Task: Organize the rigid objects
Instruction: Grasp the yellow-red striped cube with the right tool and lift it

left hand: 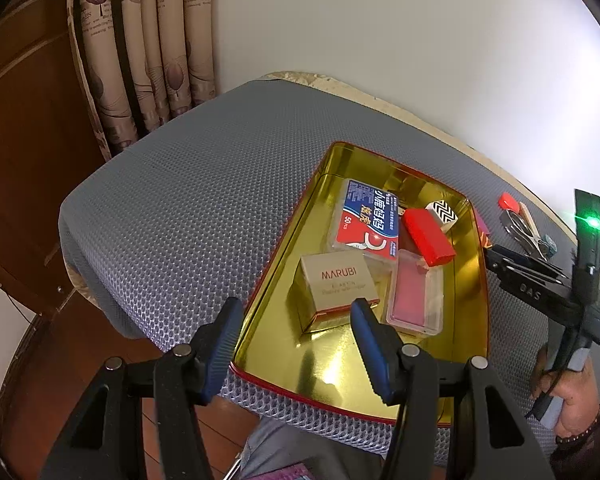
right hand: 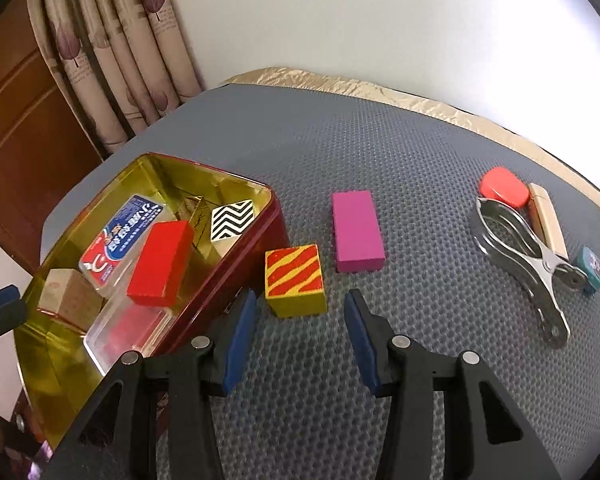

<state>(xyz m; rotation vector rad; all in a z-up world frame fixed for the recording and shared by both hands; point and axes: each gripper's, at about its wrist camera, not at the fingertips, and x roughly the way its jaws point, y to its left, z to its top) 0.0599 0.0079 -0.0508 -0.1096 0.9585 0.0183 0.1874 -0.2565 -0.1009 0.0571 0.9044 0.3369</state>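
A gold tin tray (left hand: 284,280) with red outer walls (right hand: 236,276) holds a MARUBI box (left hand: 336,284), a blue-red floss box (left hand: 368,220), a clear case with pink inside (left hand: 416,300), a red block (left hand: 428,236) and a black-white zigzag cube (right hand: 232,220). On the mat right of the tray lie a red-yellow striped cube (right hand: 296,276) and a magenta block (right hand: 358,230). My left gripper (left hand: 296,344) is open above the tray's near end. My right gripper (right hand: 300,332) is open, just behind the striped cube.
Farther right on the grey mat (right hand: 380,140) lie a metal clamp (right hand: 528,256), an orange-red piece (right hand: 504,188), a beige stick (right hand: 548,220) and a small teal item (right hand: 590,270). Curtain (left hand: 140,40) and wooden door (left hand: 16,120) stand left; wall behind.
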